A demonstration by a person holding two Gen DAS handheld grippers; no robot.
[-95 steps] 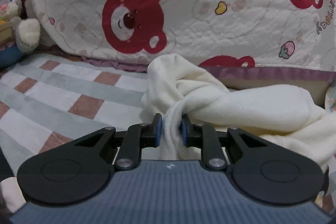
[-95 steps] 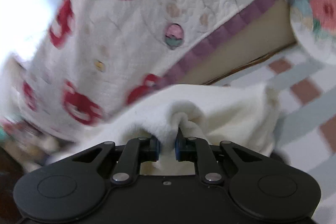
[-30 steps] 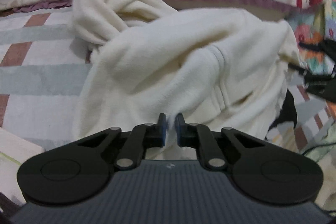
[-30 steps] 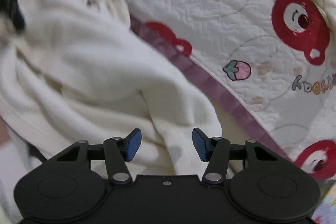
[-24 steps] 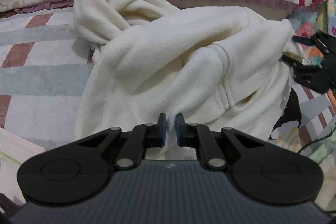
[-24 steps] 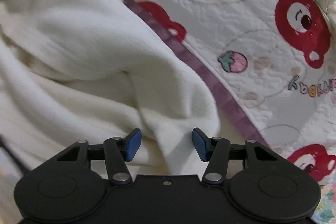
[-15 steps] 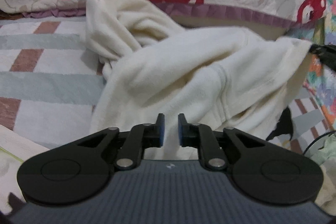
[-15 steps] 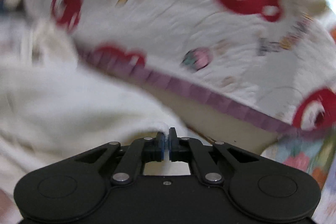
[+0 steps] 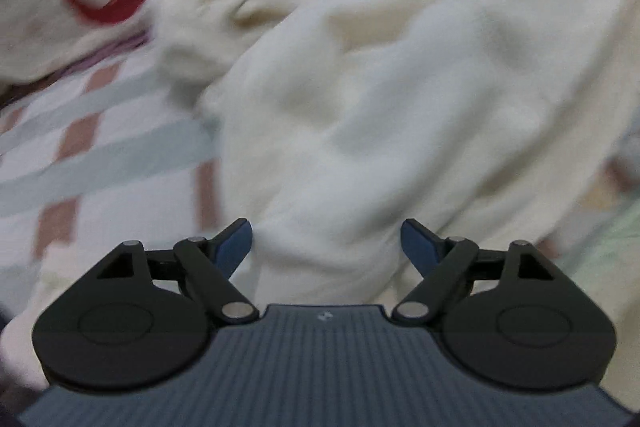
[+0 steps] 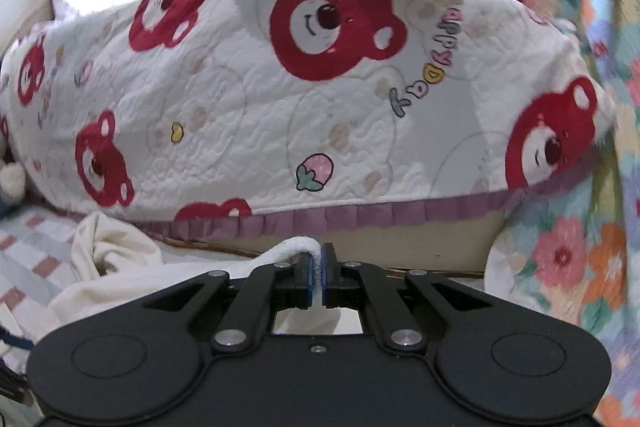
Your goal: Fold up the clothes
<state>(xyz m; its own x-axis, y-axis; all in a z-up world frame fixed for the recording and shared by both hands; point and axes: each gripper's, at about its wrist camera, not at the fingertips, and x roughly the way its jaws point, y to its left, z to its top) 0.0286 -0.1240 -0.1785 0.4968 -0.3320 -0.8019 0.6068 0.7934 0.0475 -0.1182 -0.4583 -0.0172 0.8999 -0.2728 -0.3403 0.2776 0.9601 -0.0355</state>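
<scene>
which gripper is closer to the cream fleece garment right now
Right. The right gripper is shut on an edge of the cream fleece garment; the left gripper is open, with the fabric between its fingers but unclamped.

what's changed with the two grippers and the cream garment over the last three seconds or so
The left hand-held gripper was shut on the cream fleece garment and has let go; it now stands wide open. The right hand-held gripper released, then closed again on an edge of the fleece. The garment still lies crumpled on the checked cover below the bear quilt.
</scene>
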